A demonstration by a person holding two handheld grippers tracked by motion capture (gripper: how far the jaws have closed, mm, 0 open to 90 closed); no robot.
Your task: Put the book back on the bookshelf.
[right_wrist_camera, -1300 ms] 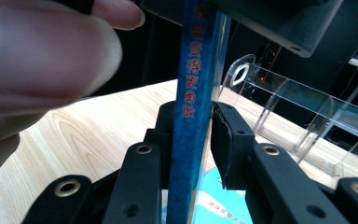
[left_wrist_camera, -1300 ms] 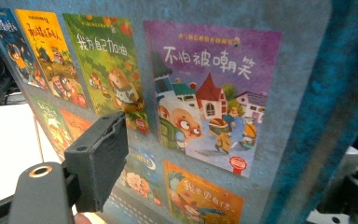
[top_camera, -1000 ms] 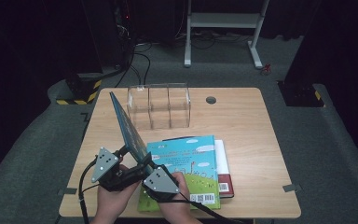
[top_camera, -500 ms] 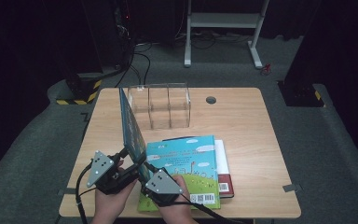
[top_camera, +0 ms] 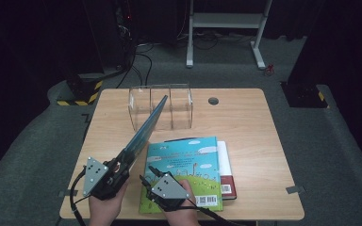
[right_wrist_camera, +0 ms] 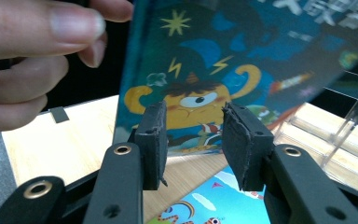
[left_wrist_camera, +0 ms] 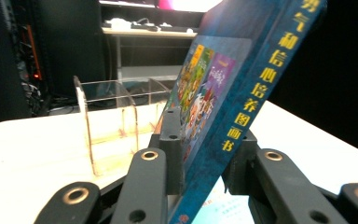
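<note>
The left gripper (top_camera: 118,170) is closed on the spine end of a dark blue picture book (top_camera: 143,129). In the left gripper view its two black jaws press the book (left_wrist_camera: 223,93) from both sides, near the bottom of the spine with yellow characters. The book is lifted off the table (top_camera: 254,122) and it leans: from the gripper it rises toward about 1 o'clock in the high view, and its far top corner is near the front of the clear acrylic rack (top_camera: 162,107), maybe just over it; I cannot tell if they touch.

The right gripper (top_camera: 152,178) holds nothing. In the right gripper view its jaws stand a little apart, with the cartoon cover (right_wrist_camera: 200,93) seen behind the gap between them. It hovers above the light blue book (top_camera: 186,172) that lies flat on the table, at about 3 o'clock from the left gripper. Under this book there is a white one and a red one (top_camera: 228,184), partly covered.

I judge that the step in hand is the carrying of the raised book to the rack, to stand it in one of the compartments. The next move calls for bringing the book more upright, lining its lower edge with a slot between two dividers, and then lowering it slowly. The right gripper can steady the free cover side, because the book is held at one end and may swing.
</note>
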